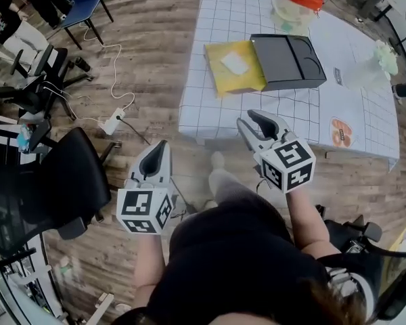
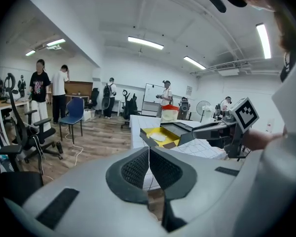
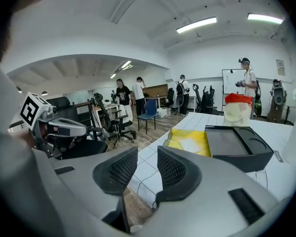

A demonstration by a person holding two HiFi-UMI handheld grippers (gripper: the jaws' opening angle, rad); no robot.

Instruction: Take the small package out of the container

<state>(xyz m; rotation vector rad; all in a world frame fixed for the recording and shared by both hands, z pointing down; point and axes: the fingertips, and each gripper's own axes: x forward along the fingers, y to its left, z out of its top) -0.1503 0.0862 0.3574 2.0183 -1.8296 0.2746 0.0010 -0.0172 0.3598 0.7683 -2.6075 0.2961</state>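
The small package (image 1: 235, 63) lies in the yellow container (image 1: 220, 81) on the table (image 1: 223, 5), at 11 o'clock from the right gripper (image 1: 256, 120), the nearer one, jaws parted, empty. The left gripper (image 1: 160, 145): jaws together, empty.

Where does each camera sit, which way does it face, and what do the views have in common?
Head view: on the person's head, looking steeply down past the torso, left gripper and right gripper to the floor and table.
Left gripper view: on the left gripper, looking along its shut jaws towards the table; right gripper at right.
Right gripper view: on the right gripper, looking along its open jaws at the table; left gripper at left.
Shared: all three show the yellow container.
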